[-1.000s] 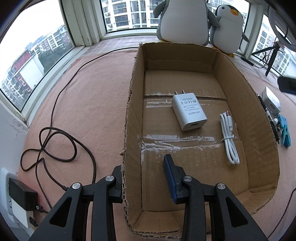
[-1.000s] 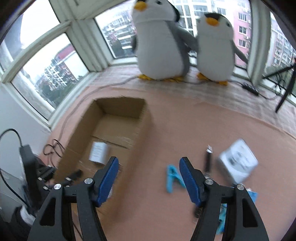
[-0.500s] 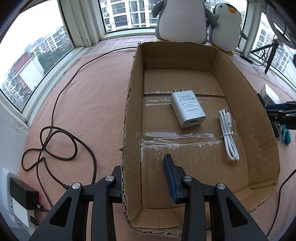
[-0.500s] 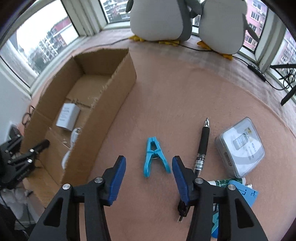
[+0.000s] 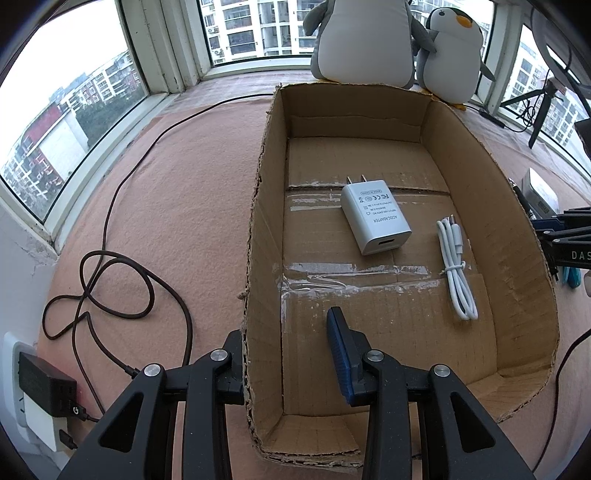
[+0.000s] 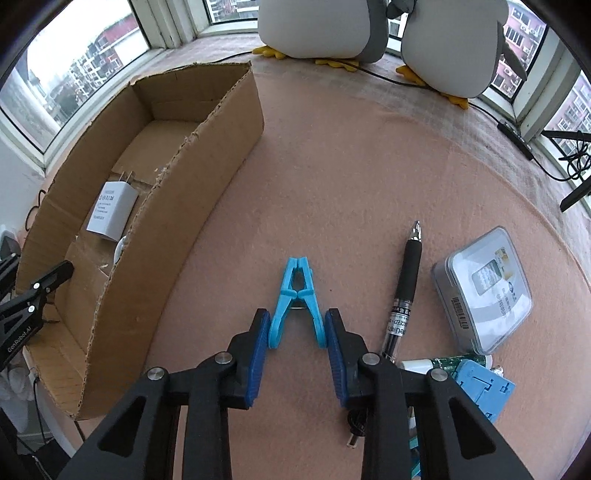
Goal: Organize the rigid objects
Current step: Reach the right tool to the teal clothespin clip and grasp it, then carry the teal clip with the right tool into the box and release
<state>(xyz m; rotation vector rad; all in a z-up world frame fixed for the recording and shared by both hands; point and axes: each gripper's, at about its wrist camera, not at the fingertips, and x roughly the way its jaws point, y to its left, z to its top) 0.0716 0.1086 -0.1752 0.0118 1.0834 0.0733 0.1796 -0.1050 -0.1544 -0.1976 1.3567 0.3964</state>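
In the left wrist view, the left gripper point(image 5: 288, 354) stands astride the near left wall of the cardboard box point(image 5: 258, 236): one finger is outside the wall and the blue-padded finger is inside, so the jaws are closed on that wall. On the floor of the box lie a white charger point(image 5: 375, 221) and, to the right of it, a bundled white cable point(image 5: 456, 266), apart from each other. Outside the box, on the pink mat point(image 5: 177, 206), a dark cord point(image 5: 110, 280) makes loops. In the right wrist view, the right gripper point(image 6: 297, 336) points down at the blue clip point(image 6: 297, 299), which lies on the mat to the right of the box. Its jaws have just been closing and are now narrow; both blue pads touch the two spread handles of the clip. Right of the clip lies a black pen point(image 6: 404, 291), and further right a grey case point(image 6: 482, 288). Two plush penguins point(image 6: 325, 26) stand at the window.
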